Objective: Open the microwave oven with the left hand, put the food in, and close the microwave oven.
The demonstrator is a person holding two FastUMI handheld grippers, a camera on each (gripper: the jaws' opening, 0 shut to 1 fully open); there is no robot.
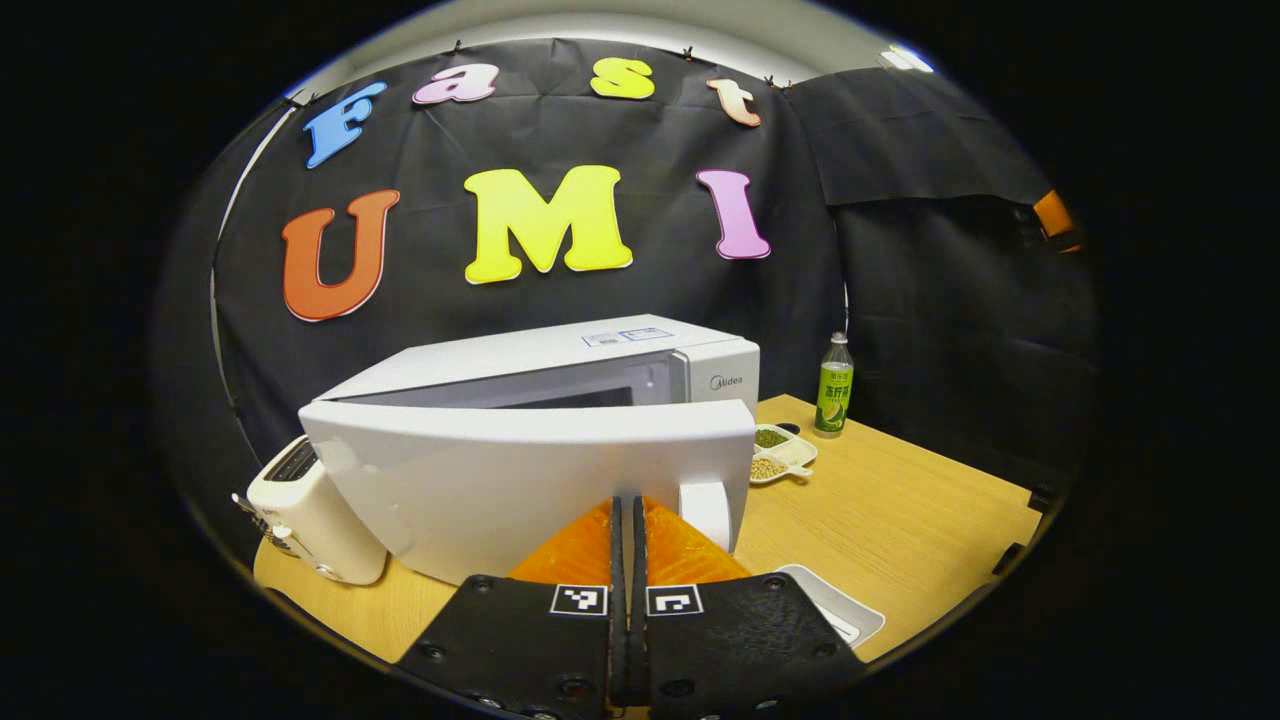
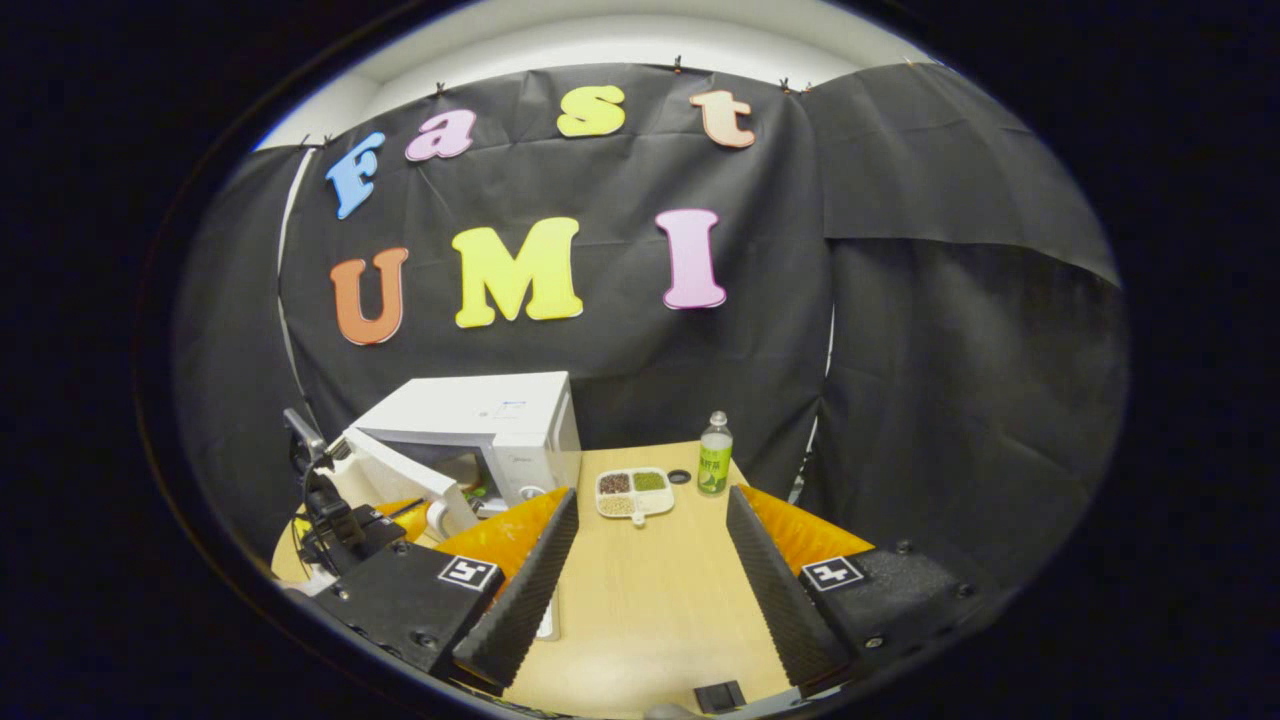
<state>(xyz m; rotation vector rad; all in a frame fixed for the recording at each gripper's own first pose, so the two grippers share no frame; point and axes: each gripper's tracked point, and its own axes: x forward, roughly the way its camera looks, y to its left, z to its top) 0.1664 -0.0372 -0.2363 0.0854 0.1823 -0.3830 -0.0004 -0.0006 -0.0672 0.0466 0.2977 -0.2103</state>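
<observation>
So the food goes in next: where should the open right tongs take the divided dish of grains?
By the small tab handle on the divided dish, which points toward the right tongs. Come in low from the near side; the rim looks shallow, so pinch the tab flat.

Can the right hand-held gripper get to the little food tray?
Probably yes. The right hand-held gripper is open, and the food tray sits straight ahead on bare table; the microwave door swings off to one side.
</observation>
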